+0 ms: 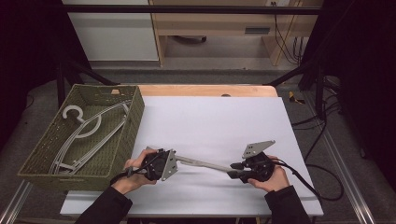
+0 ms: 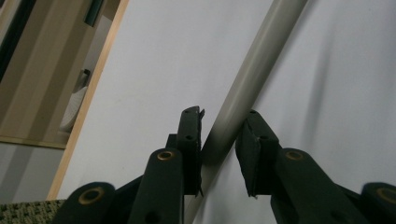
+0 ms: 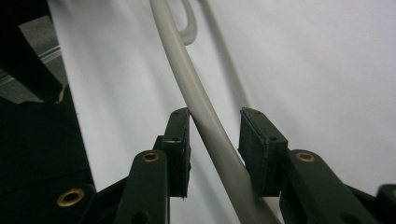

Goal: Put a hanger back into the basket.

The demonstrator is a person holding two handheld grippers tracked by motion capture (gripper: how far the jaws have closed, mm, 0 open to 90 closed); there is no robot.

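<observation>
Straddling grey hanger (image 1: 201, 163) | left gripper (image 2: 219, 140), right gripper (image 3: 215, 140) | slim, curved

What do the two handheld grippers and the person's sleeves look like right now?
Both the left gripper and the right gripper are black, each topped by a grey three-cornered plate. Brass-coloured rivets stud their black jaws. A black cable trails from the right one. Both sleeves are dark.
</observation>
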